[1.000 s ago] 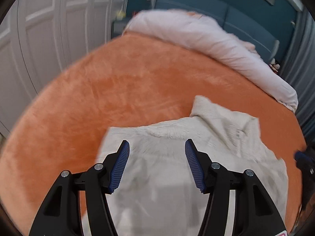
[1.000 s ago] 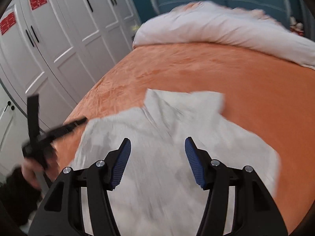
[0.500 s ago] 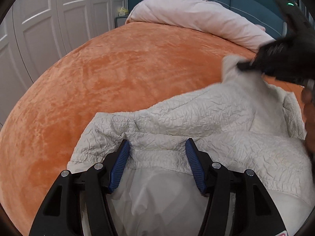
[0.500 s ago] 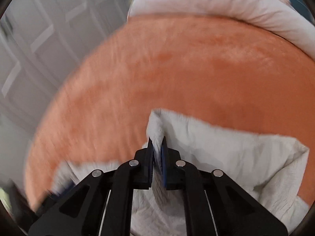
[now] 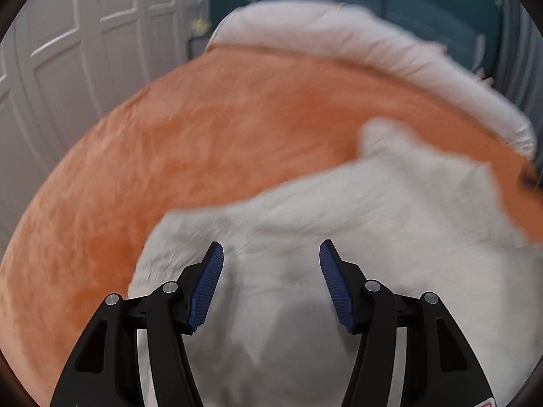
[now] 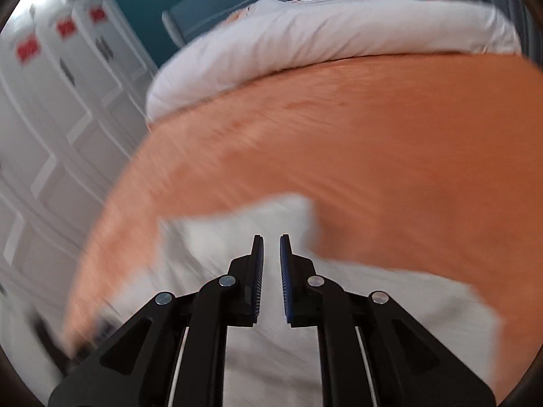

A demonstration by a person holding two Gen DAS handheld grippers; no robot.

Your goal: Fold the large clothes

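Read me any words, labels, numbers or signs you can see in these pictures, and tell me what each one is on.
No text can be read.
Red labels on the white wardrobe doors: too blurred to read.
Red marking at the left gripper's base: cut off, unreadable.

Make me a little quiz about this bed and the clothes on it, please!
1. True or false: the white garment lies on a green blanket.
2. The left gripper has its jaws: A) wide open, B) shut on the garment, C) shut on a pillow.
3. What lies across the far end of the orange blanket?

Key: 1 false, the blanket is orange. 2 A. 3 a pale duvet.
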